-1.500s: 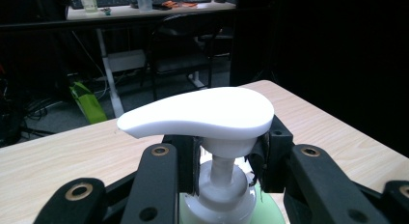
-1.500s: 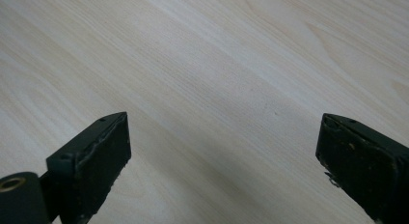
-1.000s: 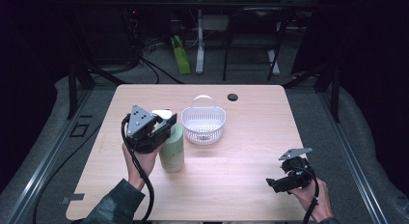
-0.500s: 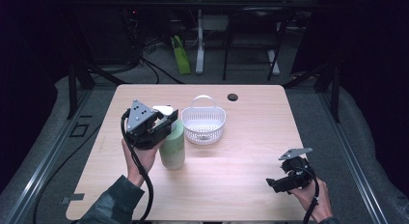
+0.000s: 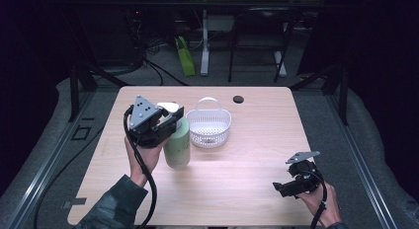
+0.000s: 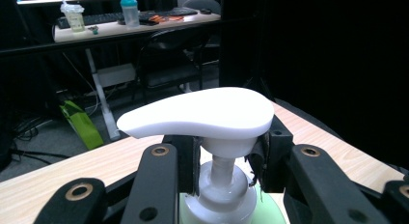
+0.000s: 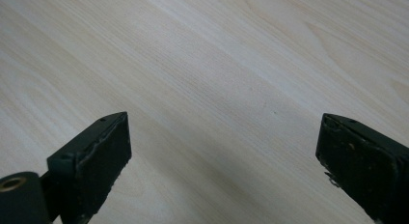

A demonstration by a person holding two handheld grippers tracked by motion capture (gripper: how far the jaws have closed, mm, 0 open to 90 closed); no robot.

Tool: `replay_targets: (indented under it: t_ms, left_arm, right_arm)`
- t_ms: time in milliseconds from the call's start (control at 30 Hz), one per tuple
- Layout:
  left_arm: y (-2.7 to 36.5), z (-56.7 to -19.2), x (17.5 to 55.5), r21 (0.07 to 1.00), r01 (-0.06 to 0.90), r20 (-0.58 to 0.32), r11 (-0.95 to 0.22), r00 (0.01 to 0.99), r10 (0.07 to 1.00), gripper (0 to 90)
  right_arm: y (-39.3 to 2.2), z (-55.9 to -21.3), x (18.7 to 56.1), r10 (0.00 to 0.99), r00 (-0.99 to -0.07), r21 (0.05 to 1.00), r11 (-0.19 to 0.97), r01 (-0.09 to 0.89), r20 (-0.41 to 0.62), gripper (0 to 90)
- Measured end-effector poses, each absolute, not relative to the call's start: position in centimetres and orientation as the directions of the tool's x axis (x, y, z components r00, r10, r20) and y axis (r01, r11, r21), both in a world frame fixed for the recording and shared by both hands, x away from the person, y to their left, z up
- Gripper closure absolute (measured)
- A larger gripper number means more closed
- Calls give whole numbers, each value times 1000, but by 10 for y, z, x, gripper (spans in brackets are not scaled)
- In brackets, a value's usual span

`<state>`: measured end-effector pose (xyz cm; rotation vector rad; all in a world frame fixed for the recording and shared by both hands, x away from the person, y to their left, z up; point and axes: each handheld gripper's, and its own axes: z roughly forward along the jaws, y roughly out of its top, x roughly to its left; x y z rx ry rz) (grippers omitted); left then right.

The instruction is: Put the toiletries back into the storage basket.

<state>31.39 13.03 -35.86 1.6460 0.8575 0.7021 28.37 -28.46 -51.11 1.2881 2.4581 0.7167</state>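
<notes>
High view, left to right: left gripper [image 5: 170, 121] is clamped on the neck of a pale green pump bottle [image 5: 178, 145] with a smooth white head, standing just left of the white lattice basket [image 5: 210, 128] on the wood-grain table [image 5: 247, 165]. Bottle gripped; by my judgement, moving it into the basket remains. Right of the basket, right gripper [image 5: 277, 188] hangs open, empty

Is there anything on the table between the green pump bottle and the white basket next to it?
Nothing visible. The left gripper is shut on the neck of the pump bottle, under its white pump head. The white basket stands just beside the bottle, with bare table between them.
</notes>
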Motion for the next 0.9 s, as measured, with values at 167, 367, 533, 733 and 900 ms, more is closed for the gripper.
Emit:
replay_targets:
  t_ms: [167,367,533,733,900]
  left_arm:
    - [129,-353,315,974,173,23,-146,567,824,673]
    - [127,-348,316,974,169,25,-148,573,819,673]
    - [126,-344,318,975,165,28,-150,577,816,673]
    - [124,-339,320,975,164,28,-151,583,812,673]
    - [122,-335,322,976,158,28,-148,588,809,673]
  right_arm:
    - [-285,-511,284,824,-566,543,481,688,-13,49]
    - [-284,-511,284,824,-566,541,482,689,-14,49]
    - [-284,-511,284,823,-567,540,485,688,-18,49]
    - [-285,-512,284,825,-565,540,481,691,-11,50]
    - [-285,-512,284,825,-565,539,481,692,-11,50]
